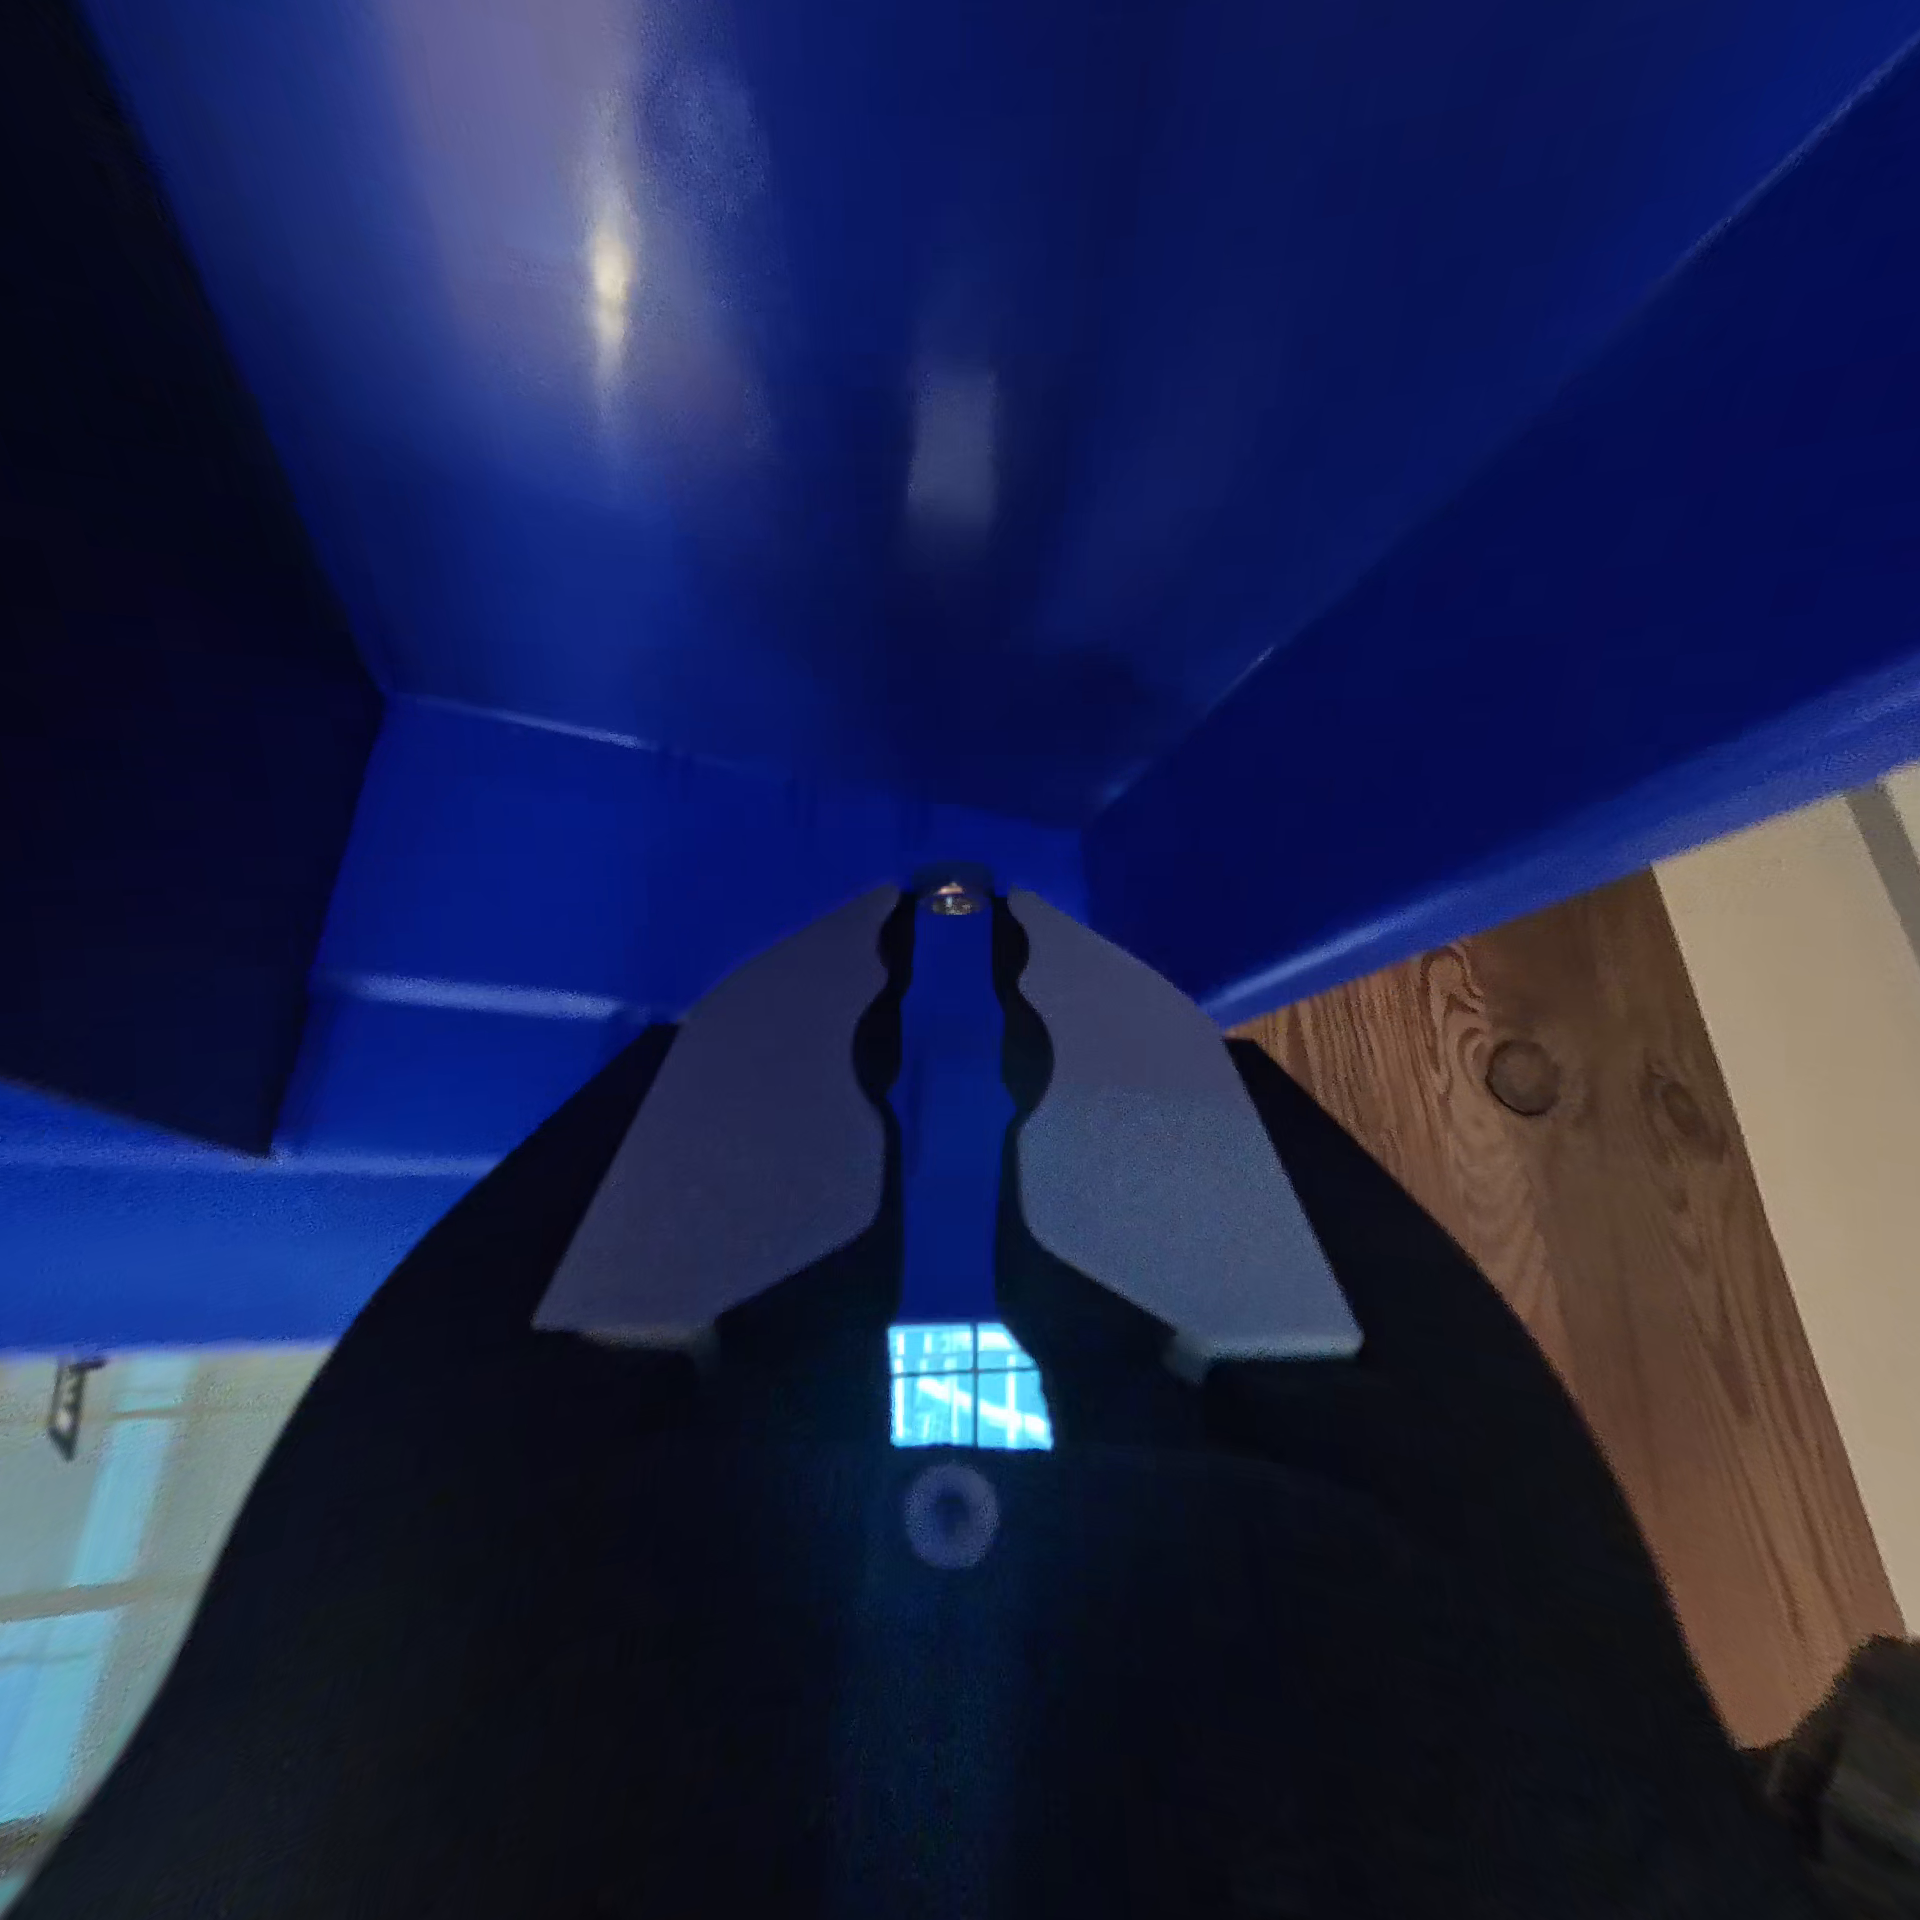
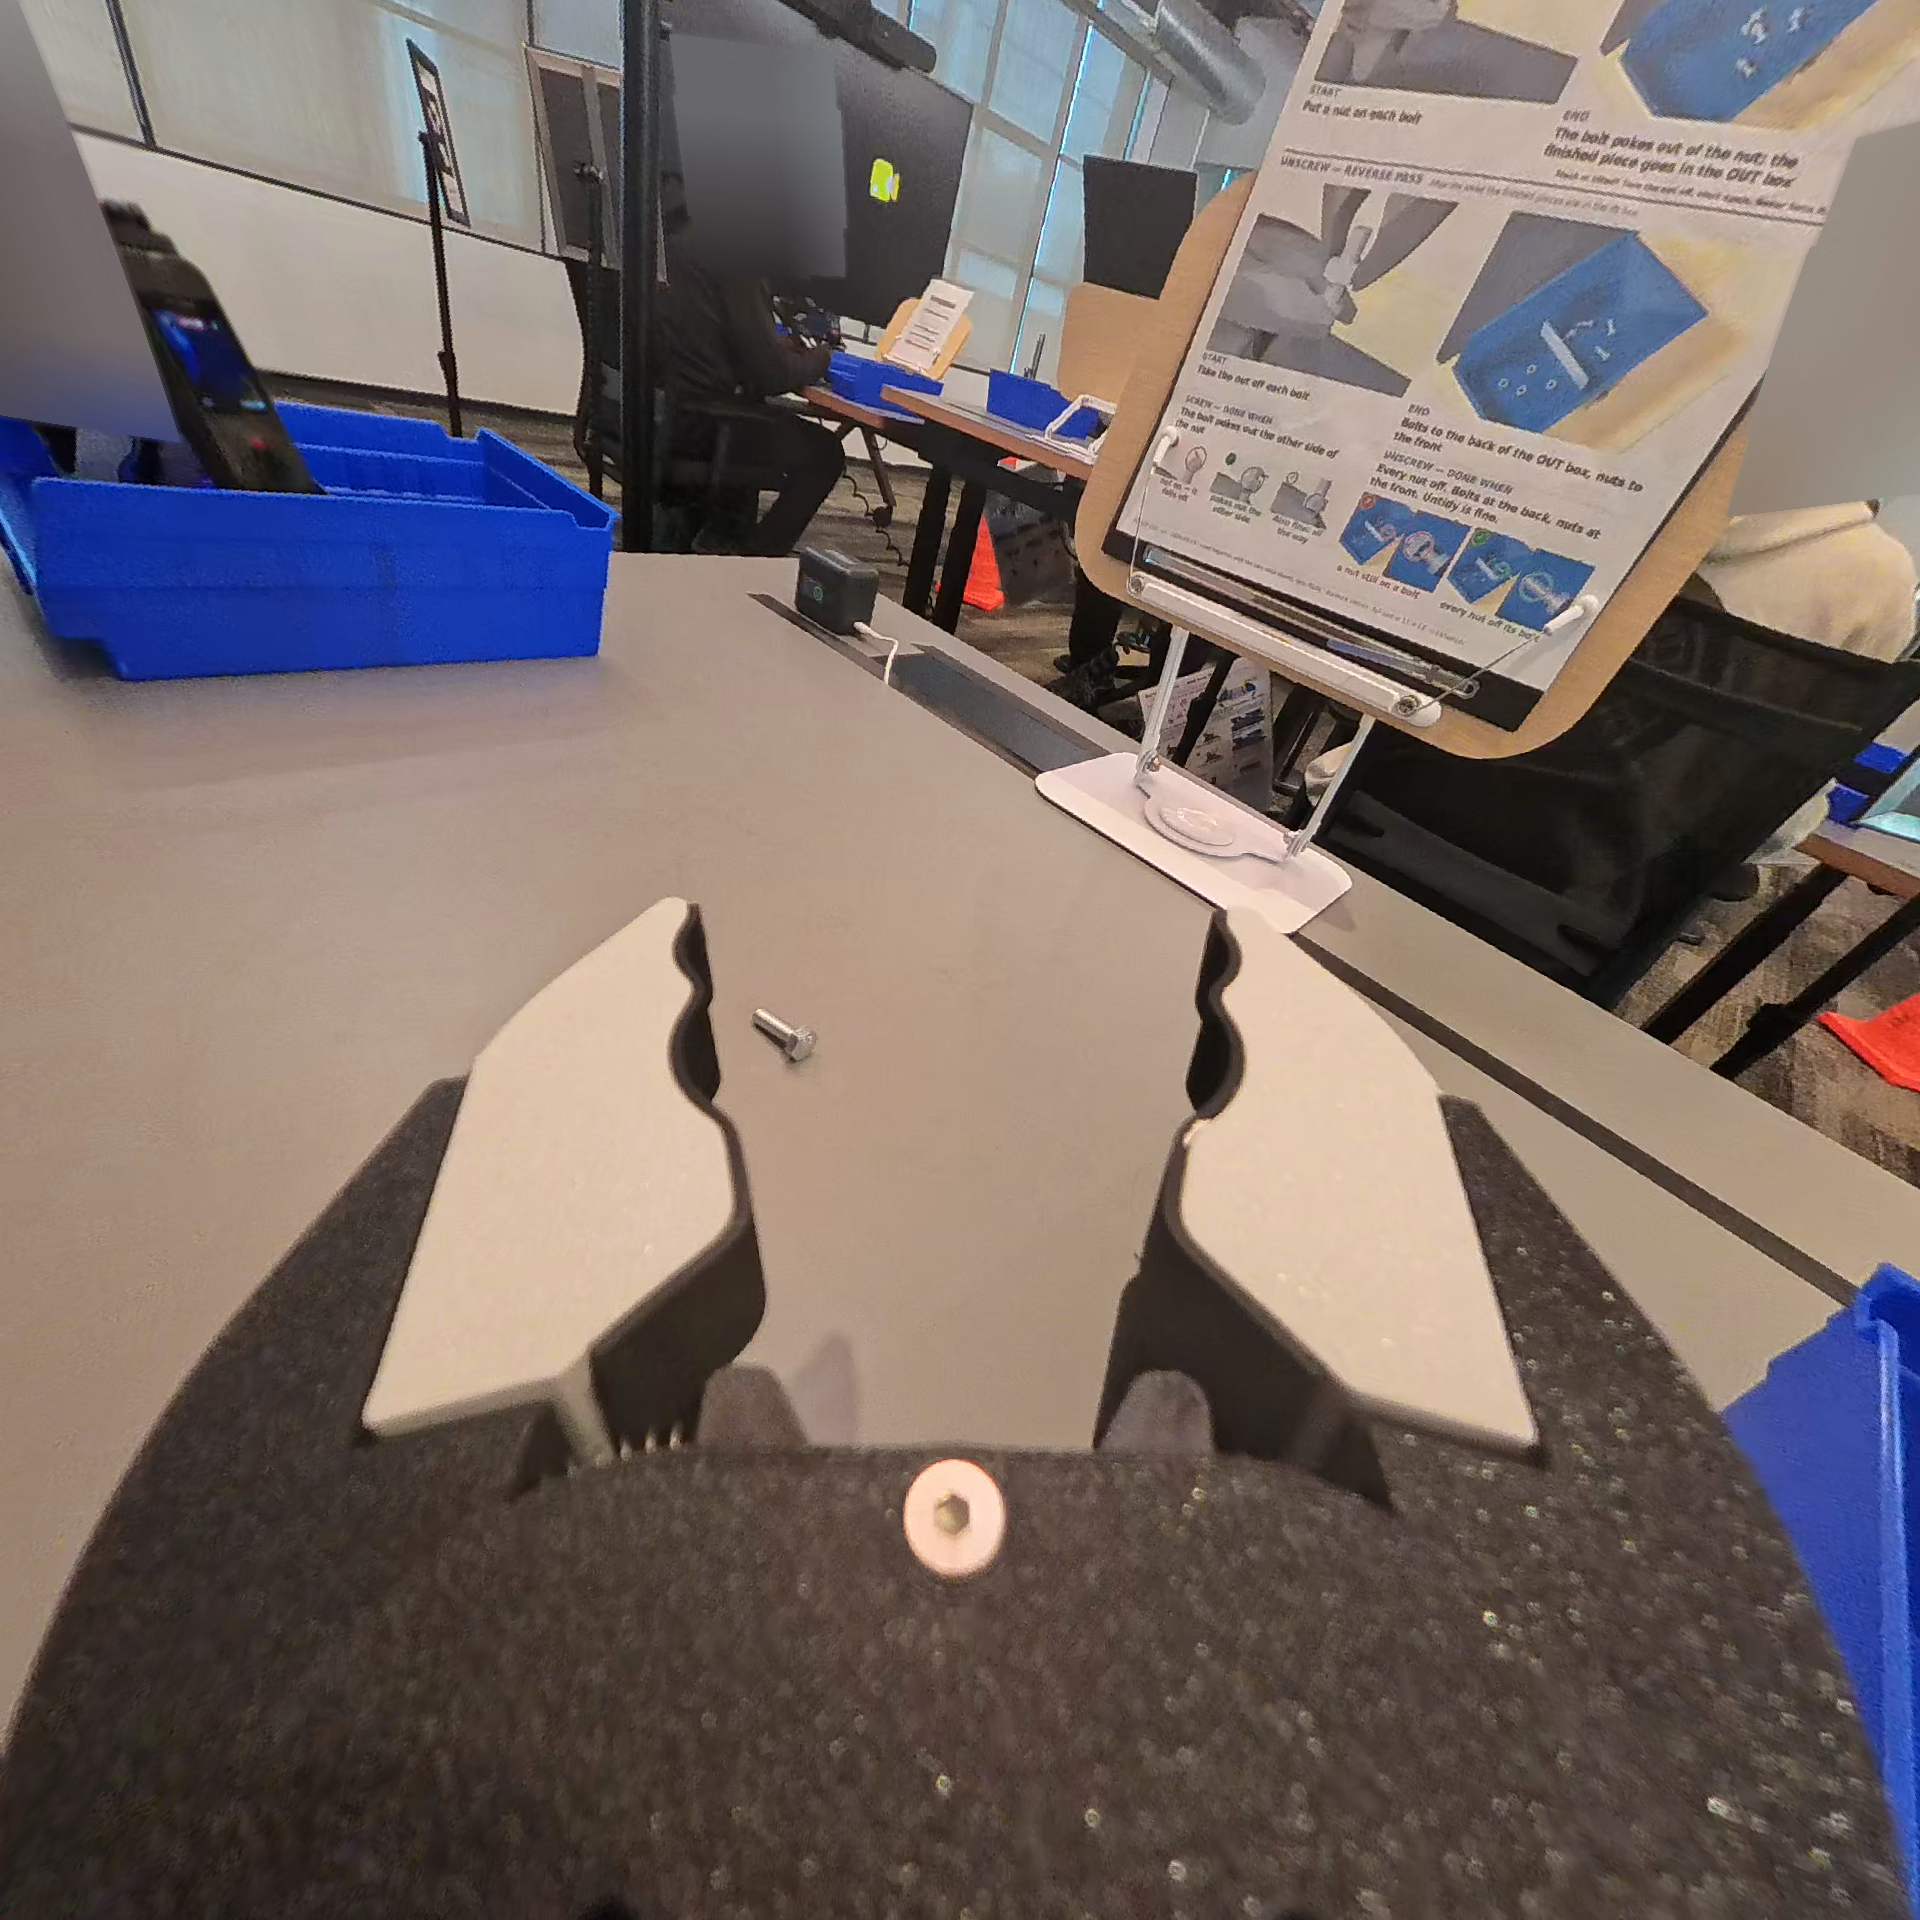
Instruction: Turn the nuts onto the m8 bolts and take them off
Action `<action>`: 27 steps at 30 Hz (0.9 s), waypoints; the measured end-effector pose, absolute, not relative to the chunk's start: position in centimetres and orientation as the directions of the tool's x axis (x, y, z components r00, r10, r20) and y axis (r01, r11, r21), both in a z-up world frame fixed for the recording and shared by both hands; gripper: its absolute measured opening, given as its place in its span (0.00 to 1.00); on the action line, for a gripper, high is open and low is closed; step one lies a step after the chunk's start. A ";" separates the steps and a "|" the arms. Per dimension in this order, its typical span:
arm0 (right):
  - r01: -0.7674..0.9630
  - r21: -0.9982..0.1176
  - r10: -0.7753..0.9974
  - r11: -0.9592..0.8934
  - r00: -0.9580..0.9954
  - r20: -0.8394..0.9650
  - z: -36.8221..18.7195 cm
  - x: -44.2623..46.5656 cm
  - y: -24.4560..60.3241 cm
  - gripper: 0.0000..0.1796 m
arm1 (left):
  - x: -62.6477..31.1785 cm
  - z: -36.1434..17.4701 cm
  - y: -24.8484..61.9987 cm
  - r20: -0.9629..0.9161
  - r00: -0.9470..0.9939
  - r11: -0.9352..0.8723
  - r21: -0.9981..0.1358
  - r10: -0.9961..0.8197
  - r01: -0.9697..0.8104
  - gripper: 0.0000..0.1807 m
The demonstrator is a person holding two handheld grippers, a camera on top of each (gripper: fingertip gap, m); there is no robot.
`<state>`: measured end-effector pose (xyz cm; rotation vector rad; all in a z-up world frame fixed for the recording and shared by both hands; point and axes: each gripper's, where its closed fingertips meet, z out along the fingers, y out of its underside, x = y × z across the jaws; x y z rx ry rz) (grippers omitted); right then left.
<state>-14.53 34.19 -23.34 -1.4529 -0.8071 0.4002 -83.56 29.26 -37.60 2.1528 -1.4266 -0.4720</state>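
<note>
nut pinched in the blue bin, bolt lying loose on the table

in the left wrist view, the left gripper (image 1: 952,902) has its two grey fingers (image 1: 769,1132) drawn close, the tips pressed on either side of a small metal nut (image 1: 952,900) at the centre of the frame, slightly above the middle. the nut sits deep inside a blue bin (image 1: 727,416), whose glossy walls fill the whole upper half of the frame. a strip of wood-grain surface (image 1: 1538,1195) shows at the right edge, below the bin's rim.

in the right wrist view, the right gripper (image 2: 951,925) has its fingers (image 2: 582,1164) spread wide apart, with nothing between them. it hangs over a grey table (image 2: 312,883). a single silver bolt (image 2: 785,1034) lies on its side on the table, just right of the left finger's tip, a little left of the frame's centre, touching neither finger. farther out, a blue tray (image 2: 312,582) stands on the table at the upper left, with a dark phone (image 2: 208,374) leaning up out of it. an instruction sheet (image 2: 1455,312) on a stand (image 2: 1195,831) fills the upper right. the corner of another blue bin (image 2: 1839,1507) shows at the right edge. a seated person (image 2: 748,384) is at a desk in the background, upper centre.
</note>
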 end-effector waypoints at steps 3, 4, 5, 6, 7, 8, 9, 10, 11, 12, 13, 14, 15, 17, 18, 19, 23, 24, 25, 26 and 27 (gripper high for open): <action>0.222 -0.968 0.691 0.117 0.682 0.240 -23.3 -14.5 34.2 0.50 | -83.3 -35.4 29.8 -0.048 0.424 -0.377 0.552 -0.905 -0.743 0.08; 0.221 -0.968 0.691 0.119 0.681 0.241 -23.3 -14.5 34.3 0.50 | -83.2 -34.4 30.0 -0.066 0.435 -0.399 0.539 -0.898 -0.742 0.07; 0.220 -0.968 0.691 0.121 0.681 0.241 -23.3 -14.5 34.3 0.50 | -83.0 -33.4 30.3 -0.085 0.448 -0.422 0.523 -0.890 -0.740 0.07; 0.217 -0.968 0.692 0.122 0.681 0.240 -23.3 -14.4 34.3 0.49 | -82.7 -32.3 30.6 -0.103 0.463 -0.448 0.501 -0.881 -0.741 0.07; 0.214 -0.969 0.693 0.123 0.681 0.239 -23.3 -14.4 34.3 0.49 | -82.1 -31.1 30.9 -0.120 0.477 -0.472 0.475 -0.871 -0.742 0.07; 0.212 -0.970 0.693 0.123 0.681 0.237 -23.3 -14.3 34.3 0.49 | -81.3 -30.0 31.3 -0.134 0.487 -0.492 0.446 -0.863 -0.748 0.07; 0.209 -0.970 0.693 0.122 0.681 0.234 -23.3 -14.3 34.3 0.49 | -80.3 -28.8 31.8 -0.148 0.490 -0.504 0.415 -0.859 -0.758 0.07; 0.207 -0.971 0.694 0.121 0.682 0.231 -23.4 -14.2 34.3 0.49 | -78.9 -27.8 32.3 -0.156 0.489 -0.509 0.380 -0.858 -0.772 0.07; 0.204 -0.972 0.695 0.120 0.682 0.229 -23.4 -14.1 34.3 0.49 | -77.3 -26.8 32.8 -0.156 0.486 -0.508 0.346 -0.860 -0.789 0.08; 0.200 -0.972 0.695 0.121 0.682 0.227 -23.5 -14.1 34.2 0.49 | -75.3 -26.0 33.2 -0.150 0.477 -0.500 0.313 -0.866 -0.808 0.08; 0.197 -0.973 0.695 0.120 0.683 0.225 -23.5 -14.0 34.2 0.49 | -73.2 -25.4 33.7 -0.145 0.459 -0.482 0.284 -0.876 -0.829 0.08; 0.195 -0.973 0.696 0.120 0.683 0.223 -23.5 -13.9 34.1 0.49 | -70.9 -24.9 34.2 -0.140 0.433 -0.455 0.258 -0.890 -0.852 0.07; 0.193 -0.974 0.695 0.121 0.684 0.222 -23.5 -13.8 34.1 0.49 | -68.5 -24.7 34.7 -0.136 0.400 -0.422 0.237 -0.906 -0.875 0.07; 0.193 -0.974 0.692 0.120 0.687 0.221 -23.4 -13.5 33.9 0.49 | -63.3 -24.9 35.6 -0.121 0.325 -0.344 0.203 -0.938 -0.917 0.08; 0.193 -0.974 0.691 0.119 0.688 0.221 -23.4 -13.3 33.7 0.49 | -60.6 -25.3 36.1 -0.120 0.282 -0.301 0.191 -0.952 -0.934 0.08; 0.194 -0.974 0.688 0.120 0.691 0.222 -23.4 -13.1 33.6 0.49 | -57.9 -25.9 36.6 -0.122 0.239 -0.258 0.181 -0.963 -0.949 0.08; 0.196 -0.975 0.673 0.107 0.708 0.216 -23.6 -11.8 33.0 0.49 | -47.6 -30.2 37.9 -0.111 0.098 -0.113 0.136 -0.989 -0.984 0.08; 0.199 -0.975 0.668 0.101 0.712 0.215 -23.7 -11.5 32.8 0.49 | -45.4 -31.6 37.9 -0.097 0.072 -0.085 0.139 -0.993 -0.987 0.08; 0.203 -0.974 0.663 0.096 0.717 0.215 -23.8 -11.1 32.6 0.49 | -43.4 -33.0 38.0 -0.087 0.047 -0.059 0.147 -0.995 -0.987 0.08; 0.207 -0.974 0.659 0.091 0.721 0.215 -23.9 -10.7 32.5 0.49 | -41.6 -34.3 38.0 -0.077 0.028 -0.040 0.158 -0.997 -0.987 0.08; 0.211 -0.974 0.654 0.086 0.726 0.215 -24.0 -10.3 32.3 0.49 | -40.1 -35.6 38.0 -0.063 0.018 -0.029 0.174 -0.998 -0.984 0.08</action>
